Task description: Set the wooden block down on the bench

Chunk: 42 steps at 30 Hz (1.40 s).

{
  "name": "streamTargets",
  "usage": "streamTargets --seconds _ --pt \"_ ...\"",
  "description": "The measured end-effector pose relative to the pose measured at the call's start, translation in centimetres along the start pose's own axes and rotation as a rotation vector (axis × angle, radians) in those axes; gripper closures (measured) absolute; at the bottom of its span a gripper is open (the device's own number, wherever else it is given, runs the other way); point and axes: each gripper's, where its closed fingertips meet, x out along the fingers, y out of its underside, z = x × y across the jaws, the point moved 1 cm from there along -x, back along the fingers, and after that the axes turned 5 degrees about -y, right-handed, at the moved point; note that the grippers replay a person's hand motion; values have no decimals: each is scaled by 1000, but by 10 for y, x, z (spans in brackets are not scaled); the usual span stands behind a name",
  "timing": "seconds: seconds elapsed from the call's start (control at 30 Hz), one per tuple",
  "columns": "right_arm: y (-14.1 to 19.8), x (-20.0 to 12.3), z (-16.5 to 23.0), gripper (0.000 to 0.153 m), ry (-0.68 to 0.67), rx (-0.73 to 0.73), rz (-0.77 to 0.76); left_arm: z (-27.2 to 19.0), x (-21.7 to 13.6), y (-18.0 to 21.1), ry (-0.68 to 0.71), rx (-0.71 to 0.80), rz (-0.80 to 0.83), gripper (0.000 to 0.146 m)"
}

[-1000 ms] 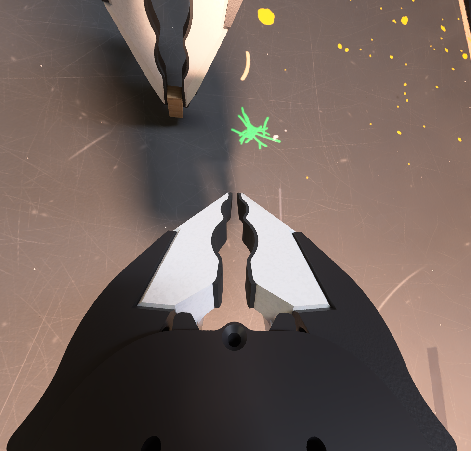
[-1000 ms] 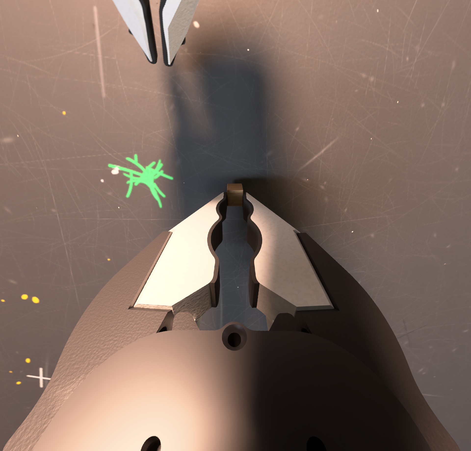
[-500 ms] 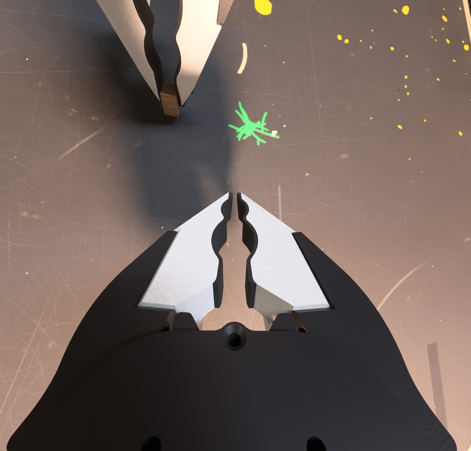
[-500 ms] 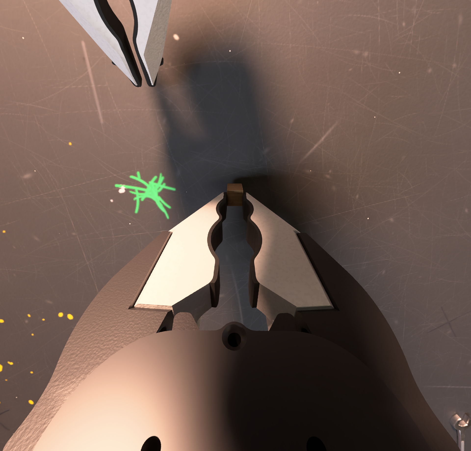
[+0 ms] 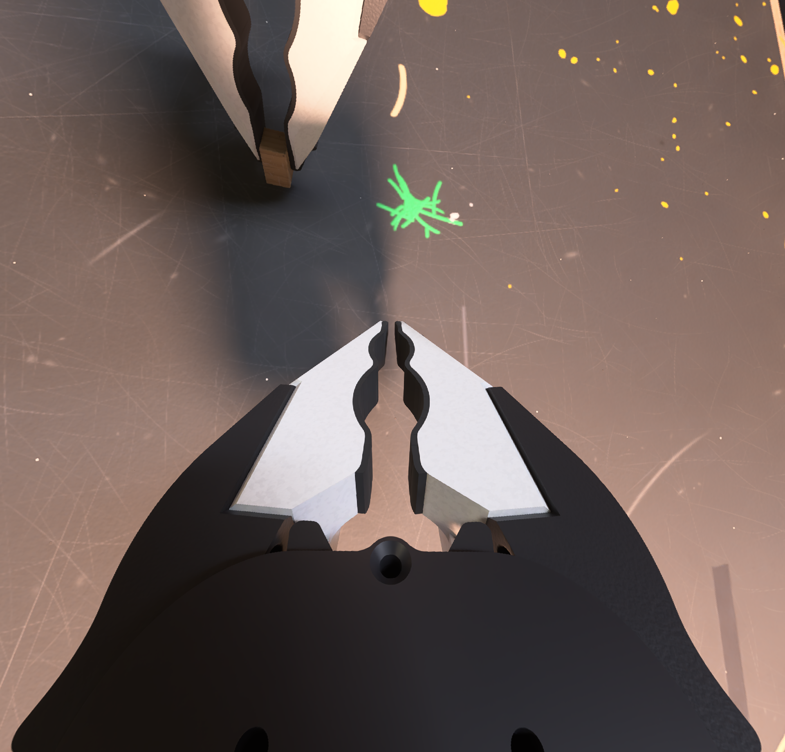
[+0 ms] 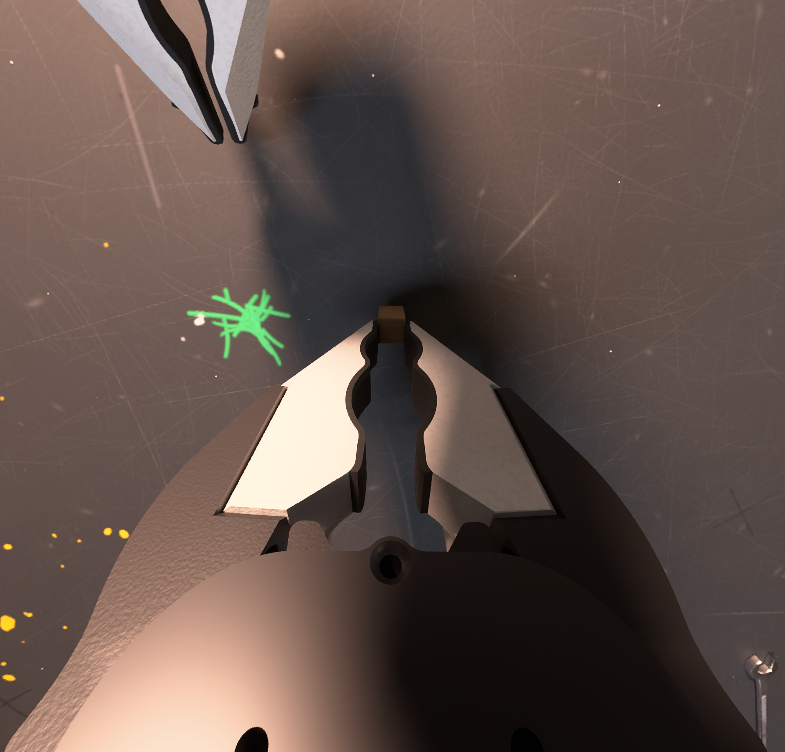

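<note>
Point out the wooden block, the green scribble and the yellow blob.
wooden block (image 5: 277, 160), left wrist view, on its lit front face.
green scribble (image 6: 248, 322), right wrist view, on its dense centre.
yellow blob (image 5: 432, 0), left wrist view, on its middle.

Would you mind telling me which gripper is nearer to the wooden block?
Right. The right gripper is shut on the wooden block at its fingertips; the left gripper, shut and empty, hangs apart from it across the bench.
</note>
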Motion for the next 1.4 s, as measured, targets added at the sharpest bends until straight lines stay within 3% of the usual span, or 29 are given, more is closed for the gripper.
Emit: streamTargets --seconds 1.0,1.3,1.4 --pt "0 0 -6 135 34 96 -13 -2 2 4 20 4 14 144" --pt "2 -4 -8 130 49 70 5 -1 2 4 18 7 10 144" --pt "9 -13 -7 130 17 -31 8 0 0 2 2 12 -9 144"
